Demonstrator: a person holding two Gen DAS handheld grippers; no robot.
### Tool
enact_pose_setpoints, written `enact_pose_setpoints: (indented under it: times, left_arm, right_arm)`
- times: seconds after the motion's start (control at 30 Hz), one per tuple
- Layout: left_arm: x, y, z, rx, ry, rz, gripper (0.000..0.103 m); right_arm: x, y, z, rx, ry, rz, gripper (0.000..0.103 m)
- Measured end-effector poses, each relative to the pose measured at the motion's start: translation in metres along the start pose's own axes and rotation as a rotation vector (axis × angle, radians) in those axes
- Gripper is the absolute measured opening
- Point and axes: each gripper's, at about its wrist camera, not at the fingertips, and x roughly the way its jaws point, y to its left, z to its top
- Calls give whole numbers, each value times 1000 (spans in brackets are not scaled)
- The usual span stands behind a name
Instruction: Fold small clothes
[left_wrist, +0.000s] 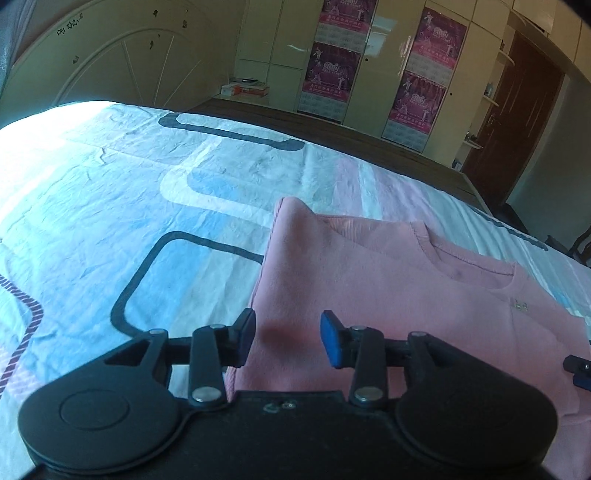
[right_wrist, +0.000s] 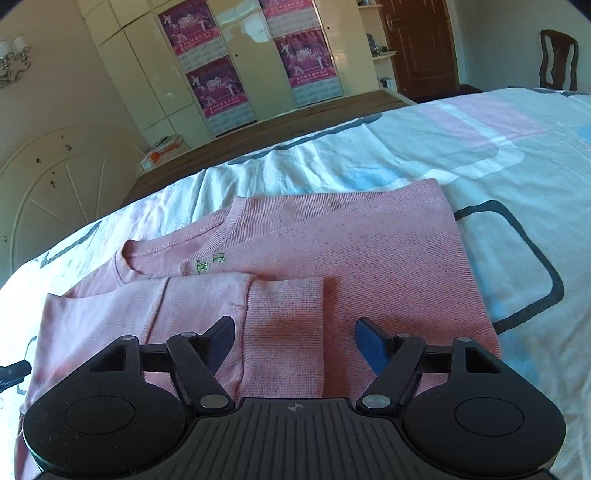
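Note:
A small pink knit sweater lies flat on the bed, its sides folded in and a ribbed sleeve cuff laid across its front. Two small green marks sit below the neckline. My right gripper hovers over the cuff, open, with nothing pressed between its blue pads. In the left wrist view the same sweater fills the lower right. My left gripper is open above the sweater's folded left edge, its pads clear of the cloth. A bit of the other gripper shows at the right edge.
The bedsheet is white with blue, pink and dark rounded shapes. Beyond the bed are a wooden floor strip, a cream wardrobe with pink posters, a brown door and a chair.

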Motion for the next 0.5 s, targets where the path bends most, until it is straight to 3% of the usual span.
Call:
enact_pose_setpoints:
  times: [0.03,0.07,0.17,0.27,0.33,0.4,0.5]
  left_arm:
    - [9,-2,3,4,2,2,35]
    - [16,-5,5,13,-3,5,33]
    - [35,-11,9,65,-17,34,28]
    - [46,-1,11,47,-29,94,8]
    - [47,4,11,26,-35,95,3]
    - [45,3,10,47,-39,101,3]
    - [41,0,12,50,-33,106,3]
  right_arm:
    - [2,1,0,-8,-4,0,66]
    - [4,3,0,-23,-7,6,49]
    - [9,11,1,-49,5,34,34]
    - [10,23,4,-91,-11,51,16]
    - [10,32,3,-163,-50,4,14]
    - [19,30,1,-209,-37,-102,15]
    - [15,17,2,-156,-46,-107,16]
